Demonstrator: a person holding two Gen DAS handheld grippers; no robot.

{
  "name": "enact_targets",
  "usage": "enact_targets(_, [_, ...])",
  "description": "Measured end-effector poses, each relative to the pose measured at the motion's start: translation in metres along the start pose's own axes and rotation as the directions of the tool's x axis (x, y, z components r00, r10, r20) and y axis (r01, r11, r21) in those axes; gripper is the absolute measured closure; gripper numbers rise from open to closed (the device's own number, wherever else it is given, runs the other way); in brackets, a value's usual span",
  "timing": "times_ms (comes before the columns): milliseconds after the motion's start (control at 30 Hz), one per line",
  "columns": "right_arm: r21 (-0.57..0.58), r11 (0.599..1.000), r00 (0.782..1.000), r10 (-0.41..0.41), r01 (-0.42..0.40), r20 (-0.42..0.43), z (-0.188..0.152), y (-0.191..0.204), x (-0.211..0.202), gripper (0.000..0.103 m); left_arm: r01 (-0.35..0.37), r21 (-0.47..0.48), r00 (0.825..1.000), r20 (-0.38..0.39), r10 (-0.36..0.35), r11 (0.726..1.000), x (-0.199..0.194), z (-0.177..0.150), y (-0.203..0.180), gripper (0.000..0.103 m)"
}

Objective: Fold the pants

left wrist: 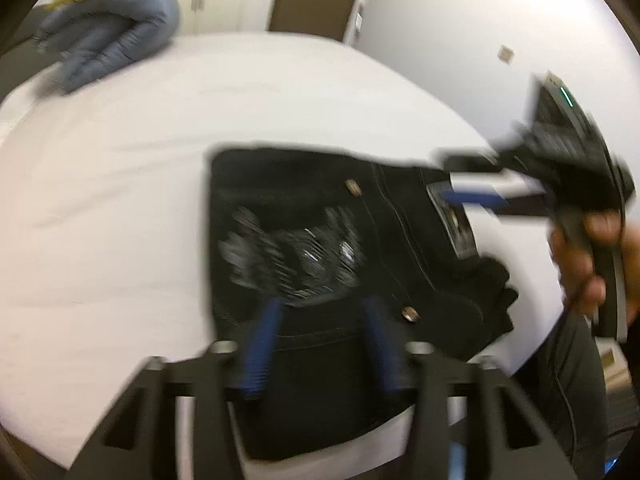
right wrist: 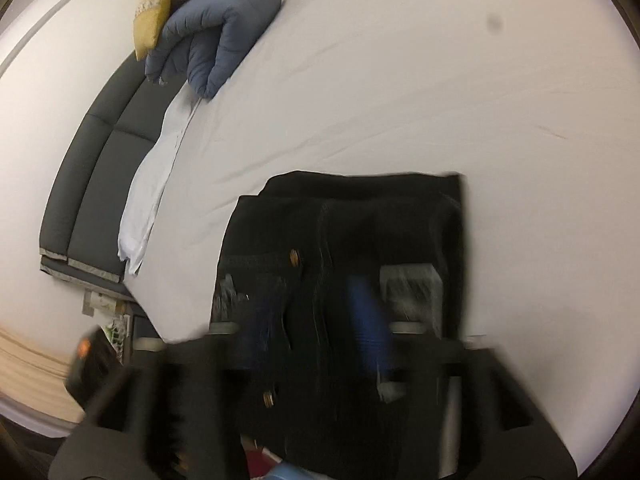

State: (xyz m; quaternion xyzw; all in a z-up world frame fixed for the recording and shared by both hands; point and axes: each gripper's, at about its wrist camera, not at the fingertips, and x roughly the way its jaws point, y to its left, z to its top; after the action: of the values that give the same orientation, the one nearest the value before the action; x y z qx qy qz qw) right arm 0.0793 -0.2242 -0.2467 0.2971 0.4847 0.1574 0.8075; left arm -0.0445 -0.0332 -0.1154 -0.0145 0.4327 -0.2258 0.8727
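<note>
Seeing both tongs, left gripper (left wrist: 322,344) and right gripper (left wrist: 460,196), spread wide and empty above our folded black denim pants (left wrist: 320,200); dragging a finger could undo it.

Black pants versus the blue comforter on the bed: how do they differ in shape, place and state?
The black pants lie flat in a squared stack near the bed's close edge; the blue comforter is a puffy roll at the far end by the yellow pillow. The pants show metal buttons and a label; the comforter is plain and quilted. Both rest on the white sheet, untouched by either gripper.
</note>
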Motion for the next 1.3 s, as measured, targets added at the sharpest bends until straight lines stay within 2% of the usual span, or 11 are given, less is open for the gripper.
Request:
enact_targets(67, [0.043, 0.999, 0.998, 0.031, -0.033, 0.046, -0.009, -0.013, -0.039, 0.039, -0.049, -0.037, 0.996, 0.07, 0.052, 0.998, -0.021, 0.007, 0.016, 0.003])
enact_targets(133, [0.096, 0.993, 0.994, 0.057, -0.066, 0.091, -0.016, -0.025, -0.053, 0.038, -0.062, -0.108, 0.994, 0.086, 0.071, 0.992, -0.027, 0.019, 0.04, 0.0])
enact_targets(333, [0.178, 0.984, 1.0, -0.005, 0.01, -0.03, -0.015, -0.061, -0.034, 0.038, -0.005, -0.164, 0.989, -0.148, -0.02, 0.986, 0.036, 0.035, 0.068, 0.001])
enact_targets(433, [0.176, 0.983, 0.995, -0.032, 0.049, -0.099, -0.016, -0.064, -0.012, 0.039, 0.025, -0.162, 0.969, -0.238, -0.064, 0.987, 0.063, 0.044, 0.062, 0.009])
enact_targets(567, [0.199, 0.98, 0.996, 0.033, -0.015, -0.088, -0.01, -0.066, 0.001, 0.041, 0.058, -0.178, 0.95, -0.293, -0.109, 0.982, 0.086, 0.041, 0.056, 0.016])
enact_targets(600, [0.199, 0.98, 0.995, 0.043, -0.023, -0.094, -0.008, -0.067, 0.007, 0.046, 0.054, -0.172, 0.949, -0.297, -0.104, 0.984, 0.089, 0.042, 0.054, 0.018])
enact_targets(667, [0.199, 0.98, 0.993, 0.048, -0.026, -0.107, -0.004, -0.07, 0.014, 0.058, 0.08, -0.177, 0.944, -0.302, -0.131, 0.981, 0.092, 0.047, 0.052, 0.043])
enact_targets(767, [0.172, 0.985, 0.992, 0.026, -0.004, -0.124, -0.002, -0.067, 0.024, 0.076, 0.067, -0.154, 0.941, -0.319, -0.114, 0.986, 0.093, 0.051, 0.046, 0.052])
enact_targets(933, [0.036, 0.996, 0.994, -0.072, 0.075, -0.087, 0.003, -0.038, 0.019, 0.087, 0.053, -0.139, 0.948, -0.303, -0.094, 0.989, 0.082, 0.055, 0.034, 0.078])
enact_targets(1100, [-0.057, 0.998, 0.999, -0.033, 0.032, -0.017, 0.023, 0.001, -0.015, 0.088, 0.067, -0.127, 0.962, -0.255, -0.098, 0.99, 0.071, 0.08, 0.015, 0.083])
enact_targets(1300, [-0.089, 0.996, 0.998, -0.02, 0.026, 0.06, 0.088, 0.008, -0.046, 0.088, 0.075, -0.08, 0.987, -0.138, -0.085, 0.994, 0.062, 0.142, -0.005, 0.083])
